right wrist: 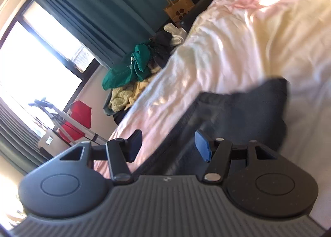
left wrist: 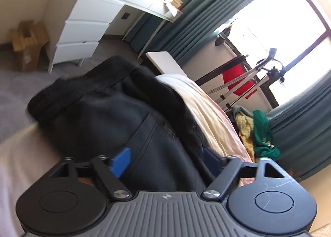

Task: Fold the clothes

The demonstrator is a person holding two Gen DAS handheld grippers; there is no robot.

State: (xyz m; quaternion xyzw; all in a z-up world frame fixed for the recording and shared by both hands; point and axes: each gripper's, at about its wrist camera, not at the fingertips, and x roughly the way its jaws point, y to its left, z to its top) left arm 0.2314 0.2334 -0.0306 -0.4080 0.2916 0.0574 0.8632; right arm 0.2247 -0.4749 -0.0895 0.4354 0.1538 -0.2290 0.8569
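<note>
Left tool: my left tool (left wrist: 165, 162) was spread wide, its blue pads (left wrist: 121, 162) apart and not pressing on anything.
Between the left fingers: the dark garment (left wrist: 115, 117) lay bunched right in front of them and partly between them; the right pad was almost hidden behind the cloth.
Right tool: my right tool (right wrist: 168, 146) was also spread, with both pads (right wrist: 202, 146) free of the cloth.
Between the right fingers: a long edge of the dark garment (right wrist: 238, 117) ran through the gap, but the pads did not pinch it.
Where the garment was: on the bed (right wrist: 238, 36), on top of the pale pink and cream cover, with one corner lying flat further up the bed in the right view.
Garment shape: crumpled in the left view, with a ribbed band (left wrist: 82, 90) at its far edge; the picture was blurred there.
Beside the bed: a pile of clothes (right wrist: 132, 71), green and yellow on top, lay by the green curtain (right wrist: 99, 9).
Further in the room: a white chest of drawers (left wrist: 82, 30) stood at the wall, and a brown paper bag (right wrist: 179, 7) near the head of the bed.
</note>
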